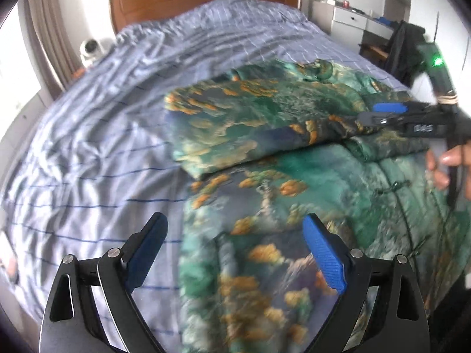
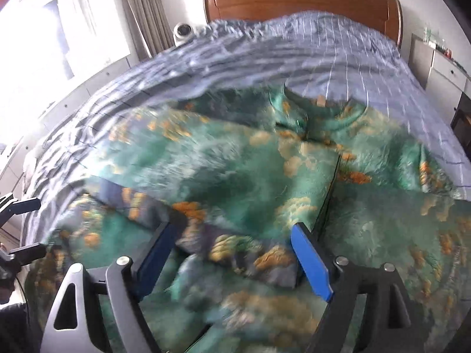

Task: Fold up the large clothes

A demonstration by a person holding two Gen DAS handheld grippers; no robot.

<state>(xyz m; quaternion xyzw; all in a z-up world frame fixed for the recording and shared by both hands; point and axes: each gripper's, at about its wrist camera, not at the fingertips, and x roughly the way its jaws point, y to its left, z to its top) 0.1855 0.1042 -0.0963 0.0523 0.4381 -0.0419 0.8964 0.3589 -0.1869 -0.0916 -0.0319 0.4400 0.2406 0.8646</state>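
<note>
Left gripper [image 1: 235, 250] hangs wide open, holding nothing, over the near left edge of the green printed garment [image 1: 294, 176] on the striped bedsheet [image 1: 88, 147]. Right gripper [image 2: 235, 253], also spread wide, straddles a folded sleeve [image 2: 235, 250].

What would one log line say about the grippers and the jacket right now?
left gripper: open, empty | right gripper: open, empty | green-and-orange patterned quilted jacket: sleeve folded across, on blue striped bedsheet

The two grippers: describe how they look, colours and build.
Both match. The left gripper has black angular finger arms with triangular cut-outs, silver pivot bolts and textured blue pads. The right gripper is built the same; the left view shows its dark handle with a green light.
</note>
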